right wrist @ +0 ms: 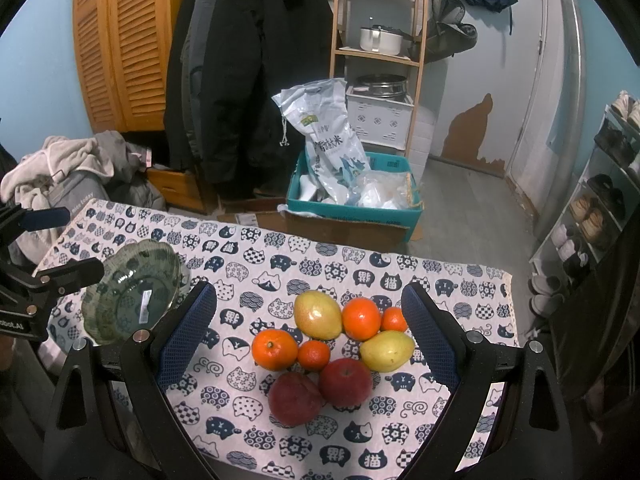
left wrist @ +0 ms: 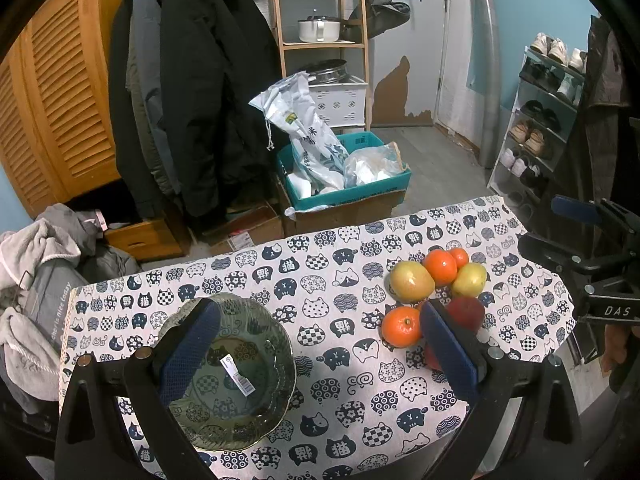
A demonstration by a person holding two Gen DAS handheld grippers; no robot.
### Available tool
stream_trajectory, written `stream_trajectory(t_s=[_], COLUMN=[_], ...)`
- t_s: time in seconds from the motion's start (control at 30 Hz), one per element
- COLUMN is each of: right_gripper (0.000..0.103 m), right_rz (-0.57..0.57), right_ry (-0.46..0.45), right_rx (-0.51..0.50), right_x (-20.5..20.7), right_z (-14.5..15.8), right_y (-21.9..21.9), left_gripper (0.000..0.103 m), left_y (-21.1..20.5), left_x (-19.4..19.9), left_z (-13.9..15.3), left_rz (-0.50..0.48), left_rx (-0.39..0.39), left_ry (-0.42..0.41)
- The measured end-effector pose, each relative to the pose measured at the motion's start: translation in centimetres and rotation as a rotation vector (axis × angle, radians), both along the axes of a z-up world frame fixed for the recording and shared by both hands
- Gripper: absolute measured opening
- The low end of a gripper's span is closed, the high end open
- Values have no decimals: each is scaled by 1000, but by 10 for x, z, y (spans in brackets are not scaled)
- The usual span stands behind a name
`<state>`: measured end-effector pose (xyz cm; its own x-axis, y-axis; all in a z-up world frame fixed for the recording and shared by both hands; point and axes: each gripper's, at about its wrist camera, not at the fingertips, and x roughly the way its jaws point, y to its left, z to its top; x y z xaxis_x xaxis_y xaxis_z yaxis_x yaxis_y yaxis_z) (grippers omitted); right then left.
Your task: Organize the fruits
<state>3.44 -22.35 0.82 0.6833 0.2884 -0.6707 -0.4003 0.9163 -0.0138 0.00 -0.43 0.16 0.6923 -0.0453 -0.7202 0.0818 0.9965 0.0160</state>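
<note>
On cat-print cloth (right wrist: 304, 248): scalloped green glass bowl (right wrist: 132, 296), glossy round fruit cluster (right wrist: 332, 344); both grippers (left wrist: 320, 340) (right wrist: 308, 332) wide open, empty.

- The bowl (right wrist: 132, 300) sits on the left part of the table (right wrist: 280, 248), with the fruit pile (right wrist: 332, 344) well apart to its right.
- In the pile, two apples (right wrist: 320, 392) lie nearest; oranges (right wrist: 276, 350) and pears (right wrist: 318, 314) lie behind them.
- A box (right wrist: 352, 208) stands on the floor beyond the table's far edge.
</note>
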Motion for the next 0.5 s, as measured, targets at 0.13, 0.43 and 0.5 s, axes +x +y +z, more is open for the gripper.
stream_trajectory(t_s=[0.13, 0.43, 0.5], right_gripper=[92, 92, 92], right_rz=[0, -1, -1], right_ry=[1, -1, -2], right_rx=[0, 0, 0], right_x=[0, 0, 0], right_z=[0, -1, -1], right_y=[0, 0, 0], left_gripper=[101, 101, 101], left_y=[0, -1, -1], left_x=[0, 0, 0], left_z=[0, 0, 0], left_rz=[1, 0, 0], left_rx=[2, 2, 3], left_ry=[0, 0, 1])
